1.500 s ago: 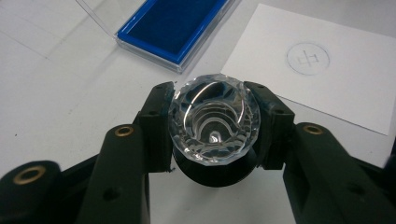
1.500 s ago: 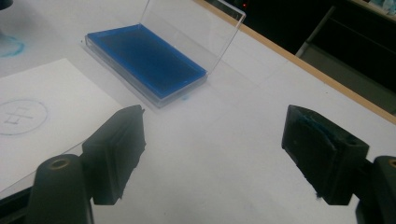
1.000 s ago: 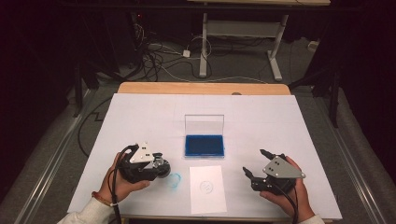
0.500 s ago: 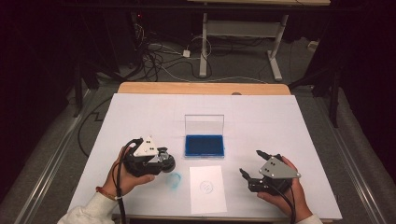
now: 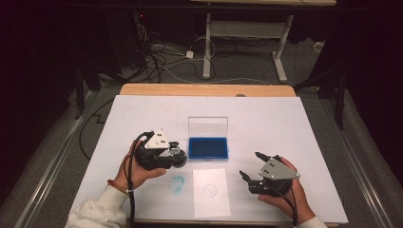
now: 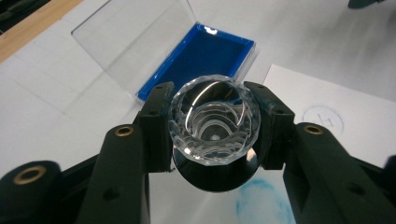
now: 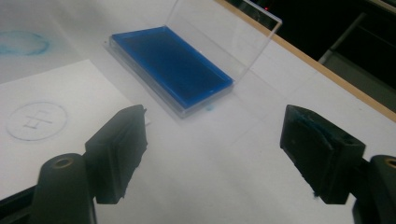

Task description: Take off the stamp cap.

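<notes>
My left gripper (image 5: 175, 152) is shut on a clear faceted stamp (image 6: 212, 119) with a round black base, held just left of the blue ink pad (image 5: 208, 147). The pad lies in a clear case whose lid (image 5: 207, 127) stands open behind it. In front of the pad lies a white paper (image 5: 211, 202) with a round stamped mark (image 5: 210, 190). My right gripper (image 5: 249, 164) hovers right of the paper. Its jaws have just been closing a little, and they stand apart with nothing between them (image 7: 215, 135).
A smeared blue ink ring (image 5: 177, 183) marks the white table cover (image 5: 285, 123) left of the paper. The wooden table edge (image 5: 204, 90) runs along the far side. Beyond it, cables and a desk frame (image 5: 242, 33) sit on the floor.
My left hand has carried the stamp right and away from the person, from beside the ink ring up to the pad's left edge. The right hand stays in place.
</notes>
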Demonstrator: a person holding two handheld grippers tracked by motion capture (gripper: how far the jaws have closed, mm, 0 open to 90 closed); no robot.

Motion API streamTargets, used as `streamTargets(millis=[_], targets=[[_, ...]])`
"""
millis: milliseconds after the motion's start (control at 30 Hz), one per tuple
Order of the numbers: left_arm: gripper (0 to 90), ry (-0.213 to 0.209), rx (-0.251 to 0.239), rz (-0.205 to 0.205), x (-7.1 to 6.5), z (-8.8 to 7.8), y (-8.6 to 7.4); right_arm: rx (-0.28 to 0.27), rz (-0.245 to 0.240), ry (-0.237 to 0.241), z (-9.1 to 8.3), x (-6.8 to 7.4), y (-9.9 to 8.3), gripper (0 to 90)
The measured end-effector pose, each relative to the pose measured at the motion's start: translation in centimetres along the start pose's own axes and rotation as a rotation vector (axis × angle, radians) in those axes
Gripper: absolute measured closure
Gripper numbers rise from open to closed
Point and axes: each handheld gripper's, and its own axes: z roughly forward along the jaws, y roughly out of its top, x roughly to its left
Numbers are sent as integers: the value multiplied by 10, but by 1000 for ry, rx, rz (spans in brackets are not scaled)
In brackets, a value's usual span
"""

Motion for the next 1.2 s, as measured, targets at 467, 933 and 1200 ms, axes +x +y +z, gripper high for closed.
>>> streamTargets(millis=[467, 933, 1200], targets=[[545, -83, -53, -3, -7, 18, 24, -35, 25, 159, 51, 24, 39, 217], [546, -123, -77, -15, -16, 32, 37, -53, 103, 267, 94, 51, 49, 260], [546, -136, -71, 2, -24, 42, 41, -81, 115, 273, 93, 50, 50, 301]])
